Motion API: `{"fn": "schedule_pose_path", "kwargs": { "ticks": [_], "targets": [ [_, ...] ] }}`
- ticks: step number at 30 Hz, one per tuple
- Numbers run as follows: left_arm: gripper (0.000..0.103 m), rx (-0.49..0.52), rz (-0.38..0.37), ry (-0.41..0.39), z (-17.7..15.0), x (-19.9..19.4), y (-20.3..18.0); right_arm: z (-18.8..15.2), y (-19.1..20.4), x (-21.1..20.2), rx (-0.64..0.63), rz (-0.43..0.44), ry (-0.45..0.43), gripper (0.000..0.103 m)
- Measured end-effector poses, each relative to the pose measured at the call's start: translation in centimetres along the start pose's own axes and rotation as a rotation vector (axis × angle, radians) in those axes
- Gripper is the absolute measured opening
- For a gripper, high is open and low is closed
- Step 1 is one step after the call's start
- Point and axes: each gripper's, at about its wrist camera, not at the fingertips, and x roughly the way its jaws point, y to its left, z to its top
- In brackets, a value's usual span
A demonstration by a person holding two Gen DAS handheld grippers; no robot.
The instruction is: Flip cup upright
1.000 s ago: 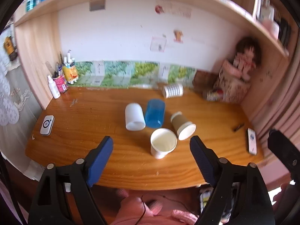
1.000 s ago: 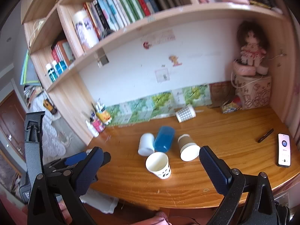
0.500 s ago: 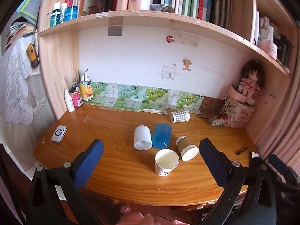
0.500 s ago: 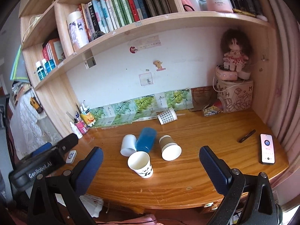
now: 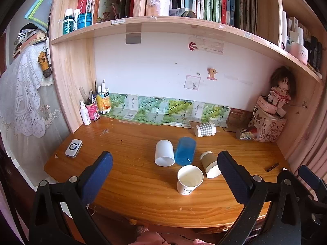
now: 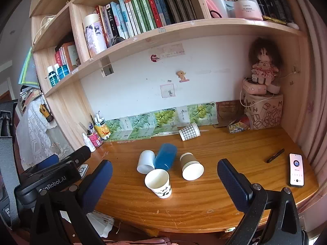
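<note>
A white paper cup (image 5: 189, 179) (image 6: 158, 182) with a panda print stands upright on the wooden desk (image 5: 132, 183). Behind it lie on their sides a white cup (image 5: 164, 152) (image 6: 145, 161), a blue cup (image 5: 185, 150) (image 6: 165, 156) and a brown cup (image 5: 210, 164) (image 6: 191, 166). A checked cup (image 5: 205, 129) (image 6: 189, 131) lies by the back wall. My left gripper (image 5: 164, 167) and right gripper (image 6: 164, 173) are both open and empty, held back above the desk's front edge.
A phone (image 6: 296, 169) and a pen (image 6: 275, 155) lie at the desk's right. A small white device (image 5: 73, 148) lies at the left. A pen pot and bottles (image 5: 92, 108) stand at the back left, a doll on a box (image 5: 267, 120) at the back right. Shelves of books hang above.
Both grippers have drawn back and risen from the cups, so the cups look smaller and the shelves show. The cups have not moved.
</note>
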Motion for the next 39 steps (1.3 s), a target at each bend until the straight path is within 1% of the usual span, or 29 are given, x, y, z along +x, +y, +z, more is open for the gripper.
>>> {"fn": "schedule_pose_path", "kwargs": {
  "ticks": [2,12,21,39],
  "targets": [
    [0.102,0.005,-0.01,0.004,0.0,0.1,-0.1,0.0,0.0,0.0,-0.001,0.004,-0.002,0.103],
    [0.102,0.025,-0.012,0.001,0.0,-0.2,-0.3,0.1,0.3,-0.2,-0.009,0.013,-0.02,0.103],
    [0.102,0.055,-0.022,-0.016,-0.2,-0.4,-0.5,0.1,0.5,-0.3,-0.014,0.021,-0.02,0.103],
    [0.102,0.063,-0.038,-0.013,-0.2,-0.4,-0.7,0.1,0.9,0.1,-0.013,0.026,-0.011,0.103]
  ]
}}
